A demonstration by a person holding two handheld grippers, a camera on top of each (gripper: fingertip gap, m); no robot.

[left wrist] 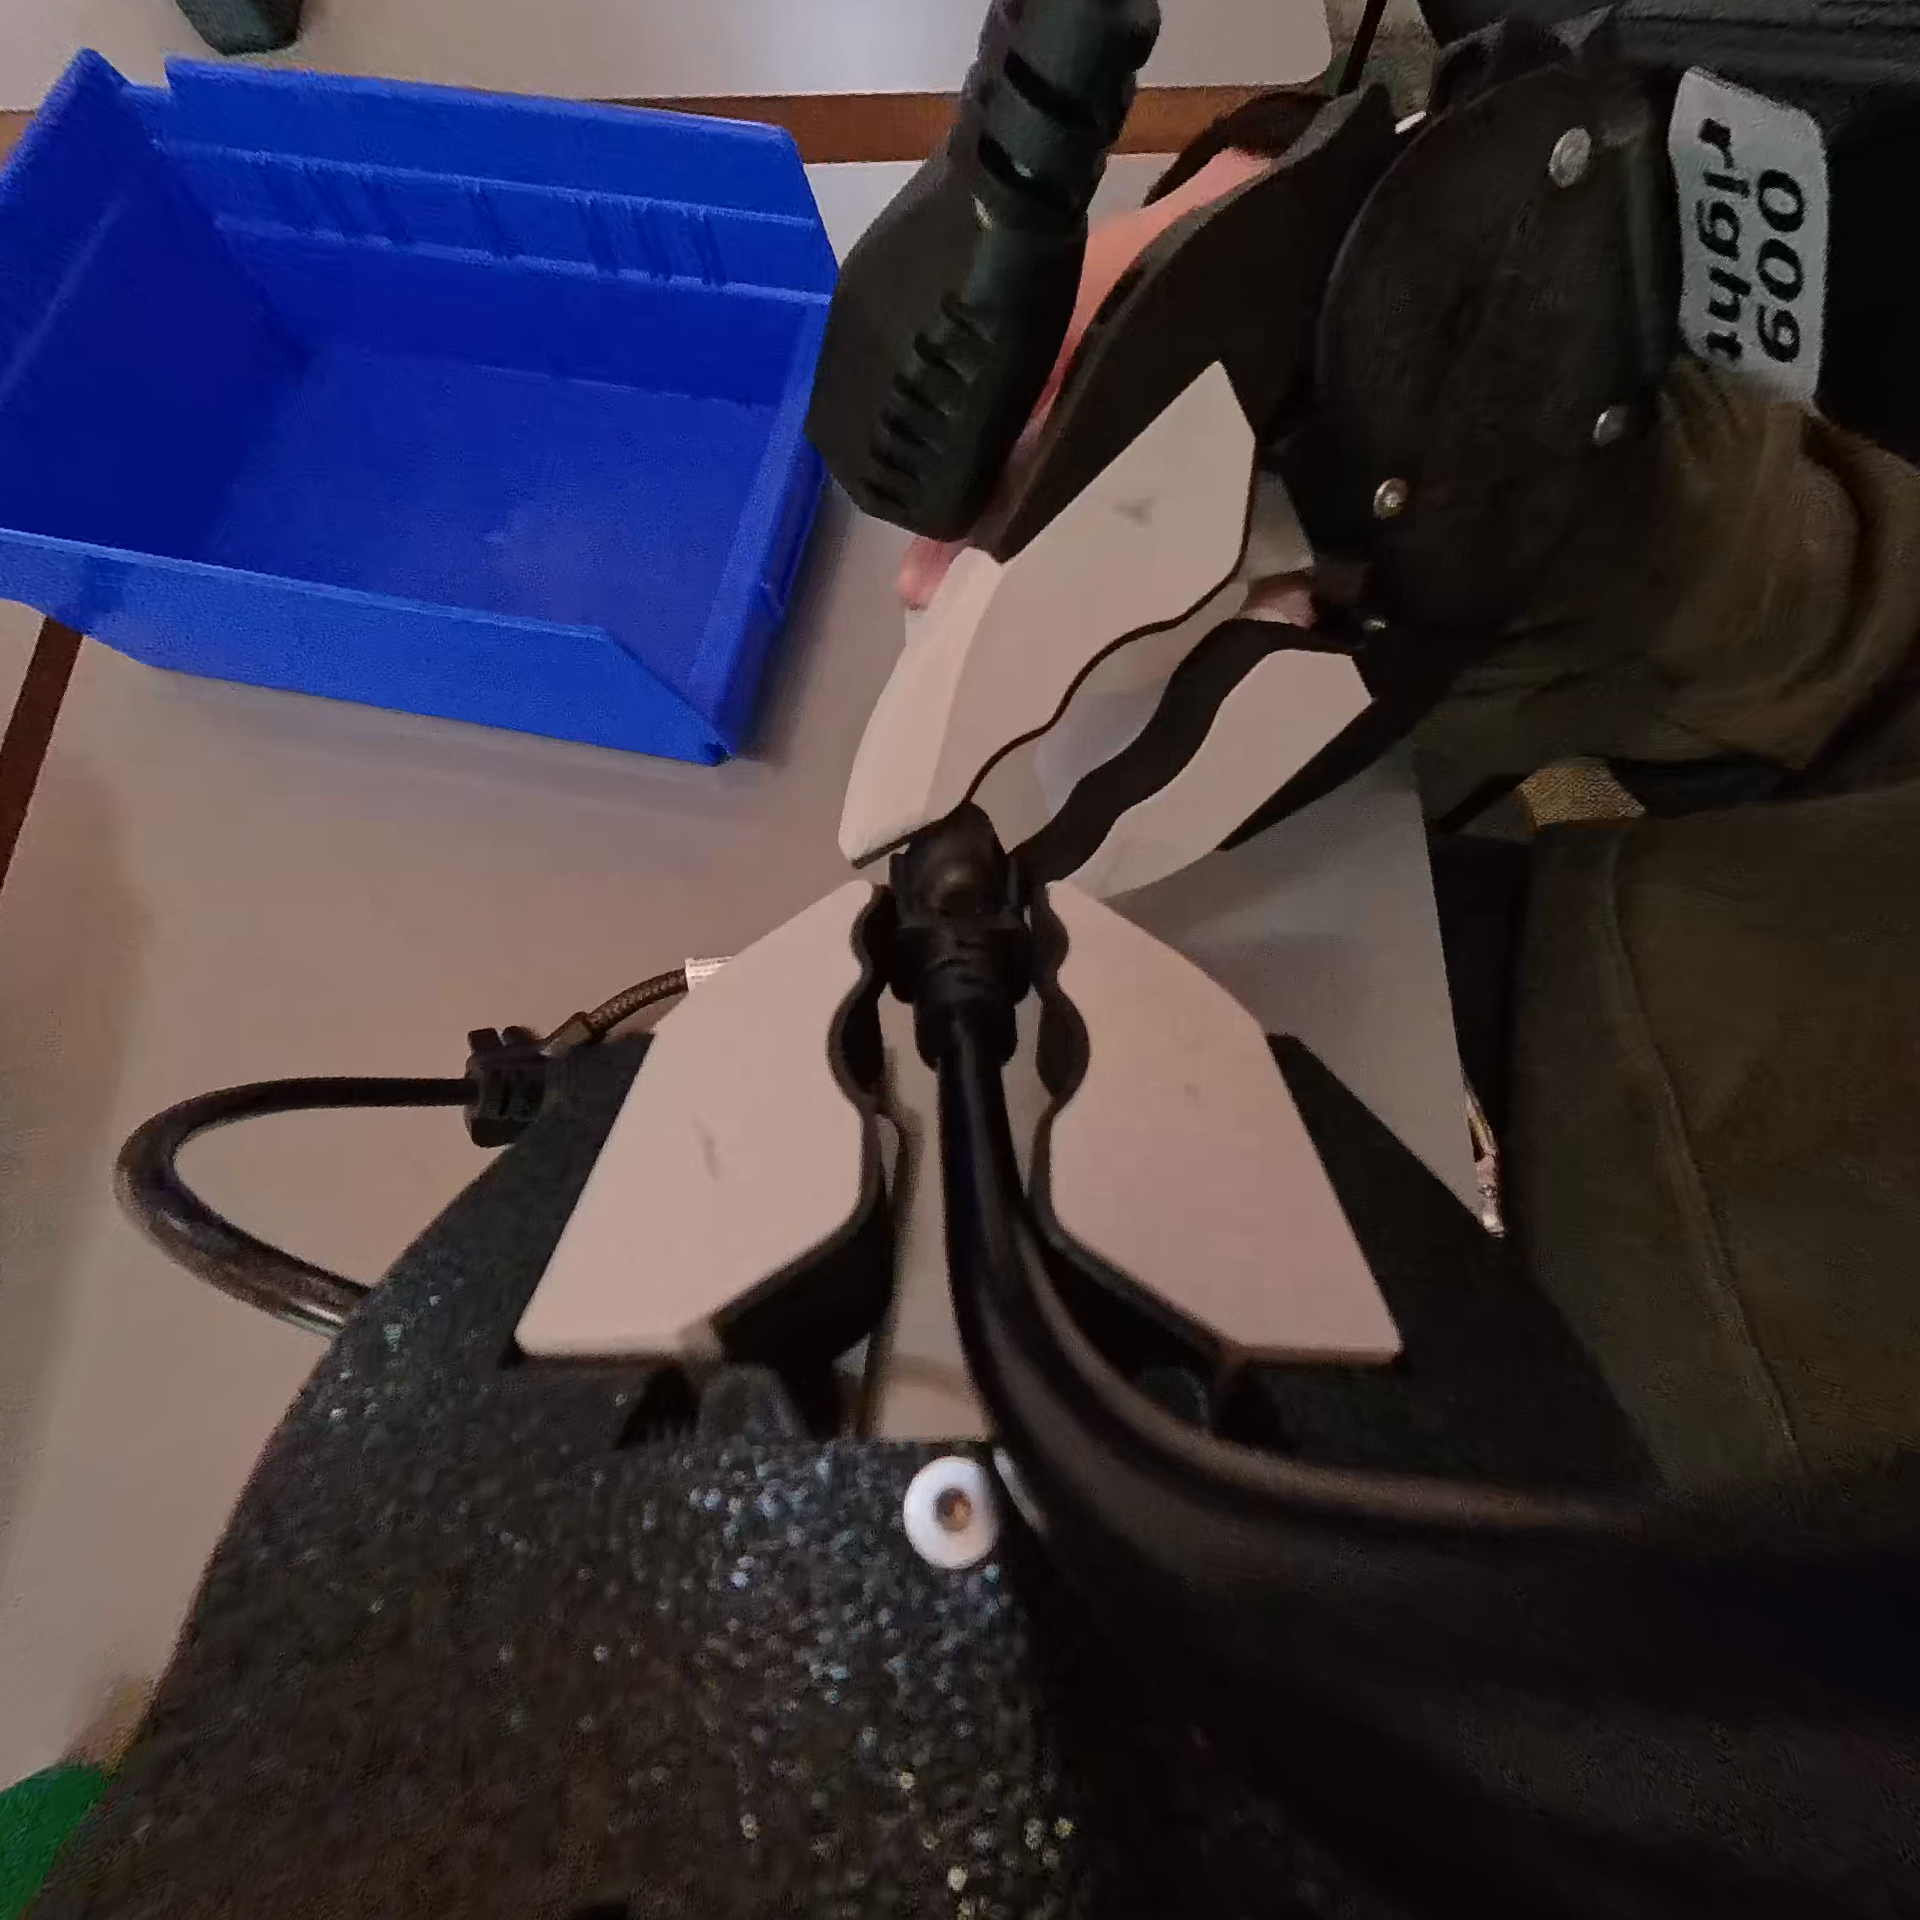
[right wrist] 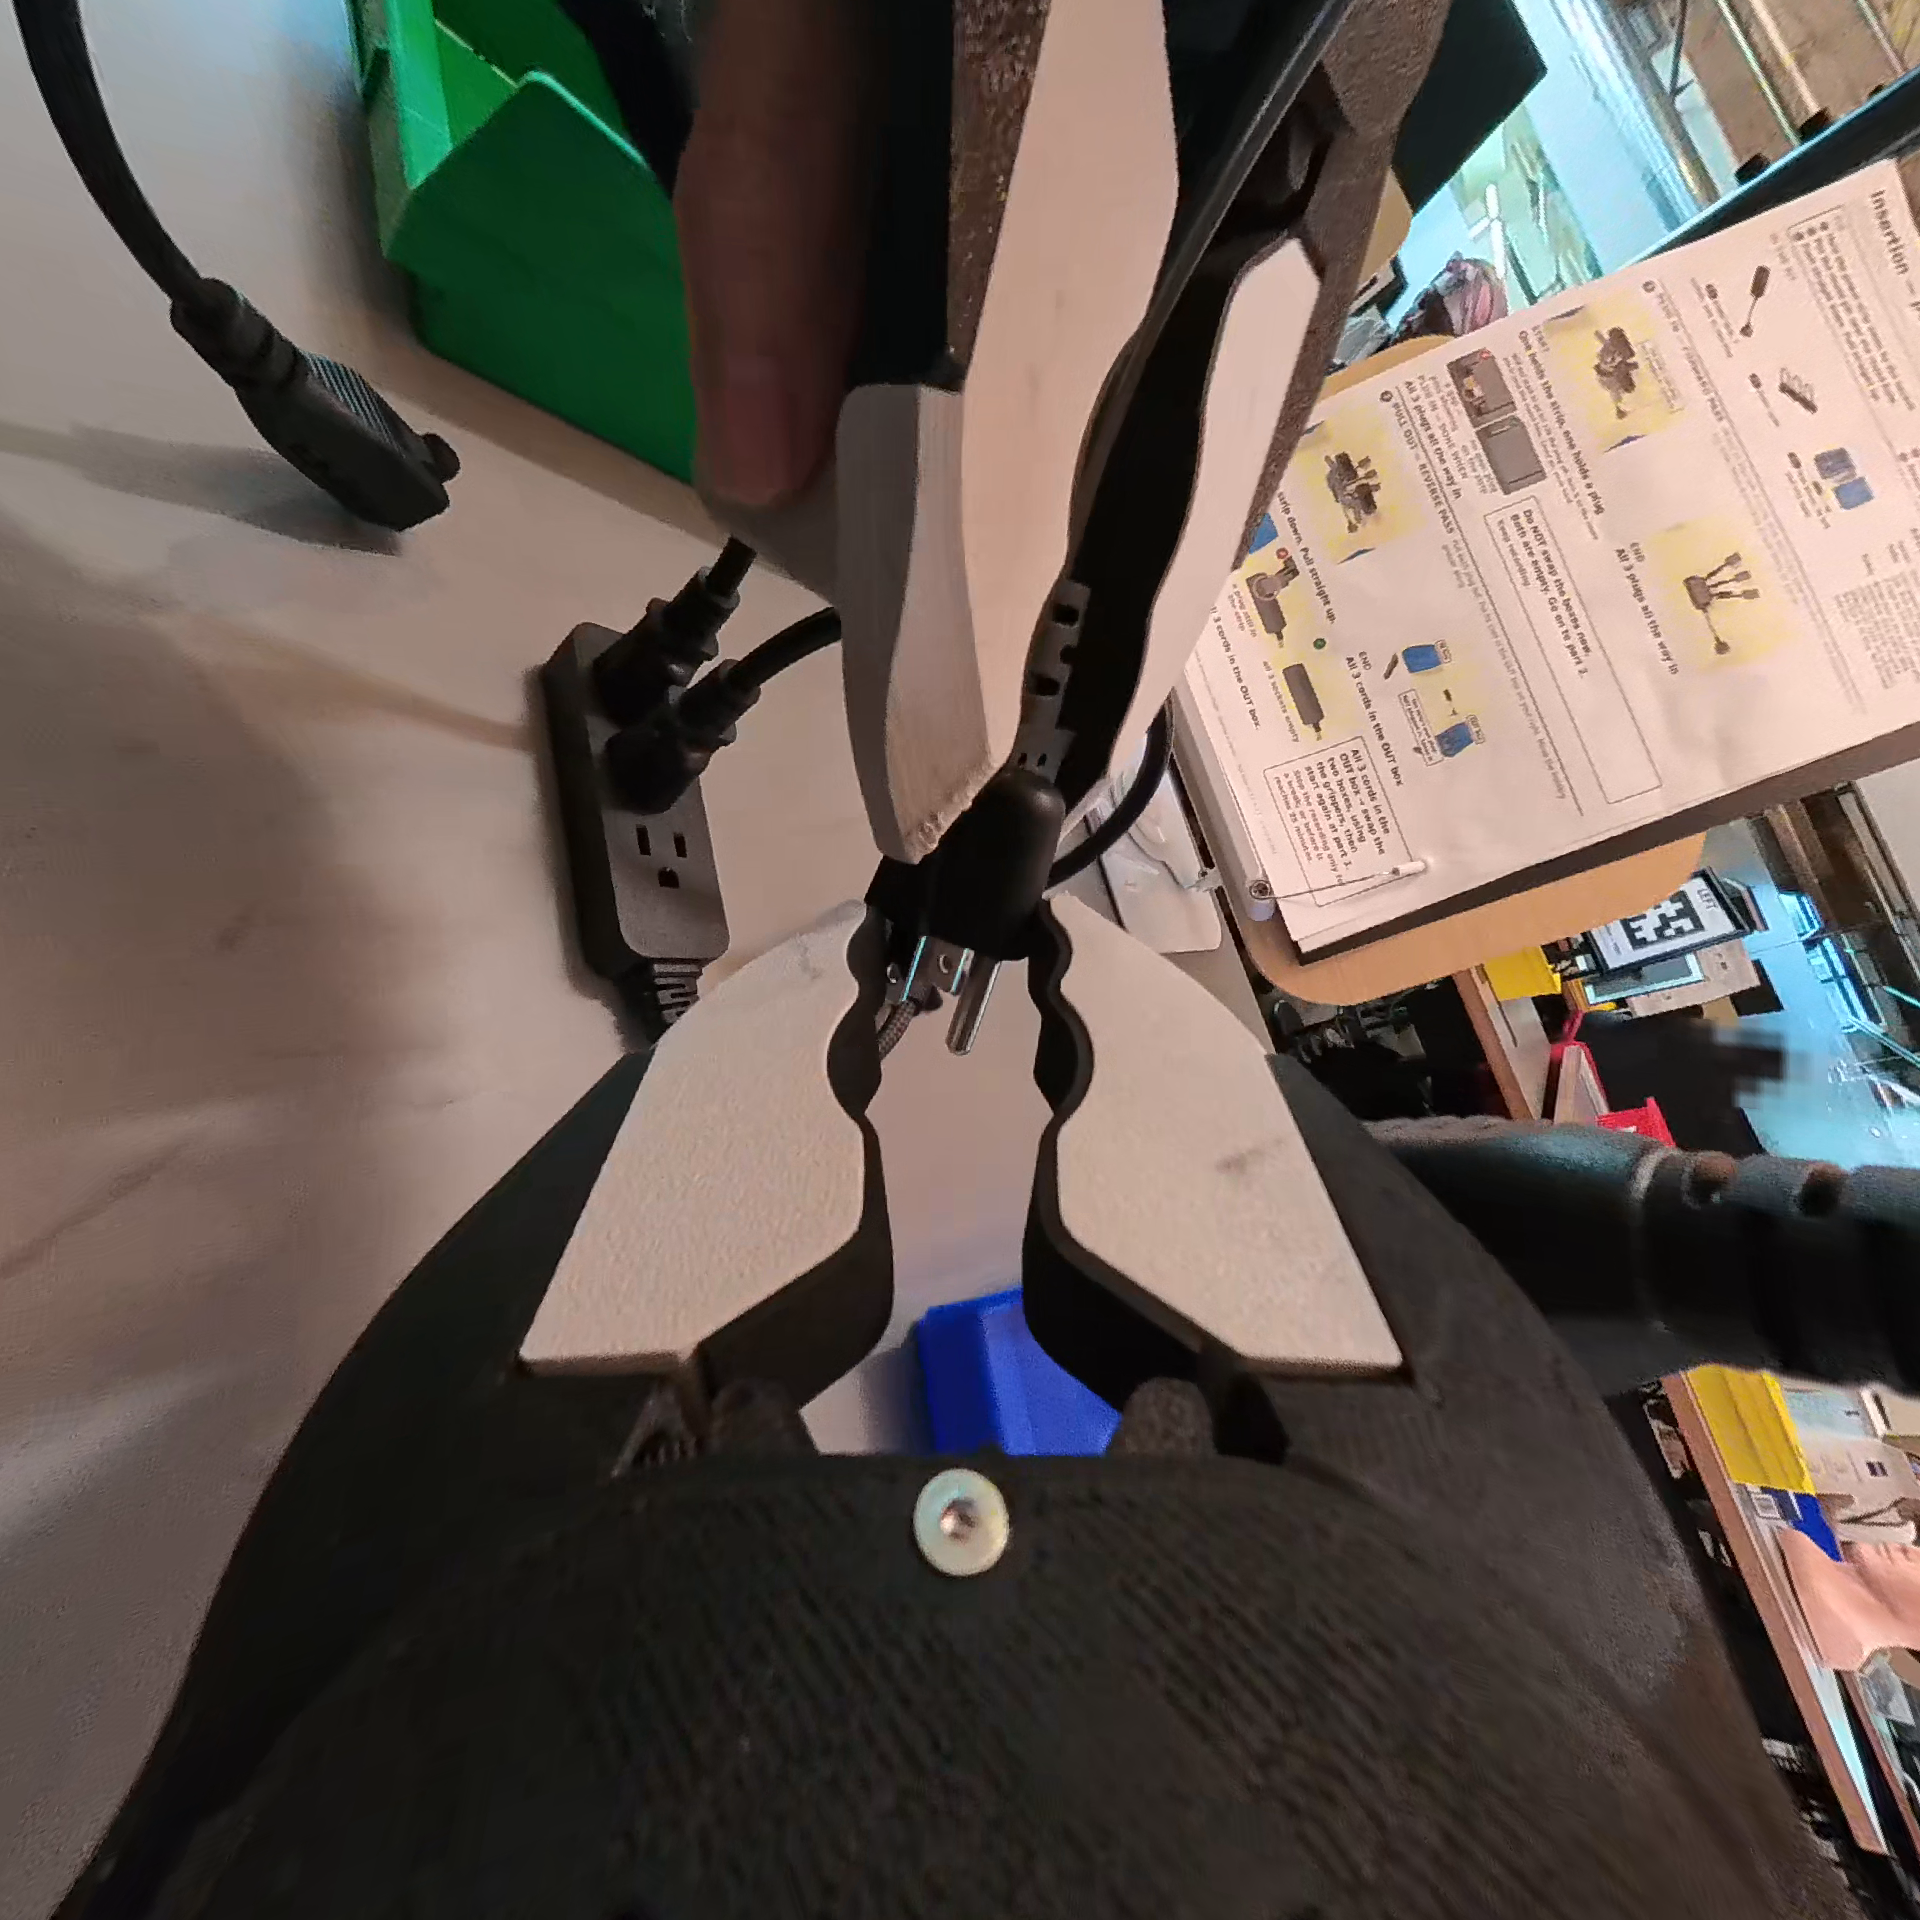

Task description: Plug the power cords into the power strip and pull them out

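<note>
A black three-prong plug is held in the air between both grippers, with its prongs bare. My right gripper is shut on the plug body. My left gripper is shut on the same plug's ribbed neck, and its cord runs back between the fingers. The right gripper meets it tip to tip. The left gripper comes down from the top of the right wrist view. The black power strip lies on the table with two plugs in it and one free outlet.
A blue bin stands empty on the table at the left. A green bin stands beyond the strip. A loose black cord end lies near it, and a cord loop curls at the left. A clipboard with an instruction sheet stands at the right. Only a small space, under 4 cm, lies between the two pairs of fingers.
</note>
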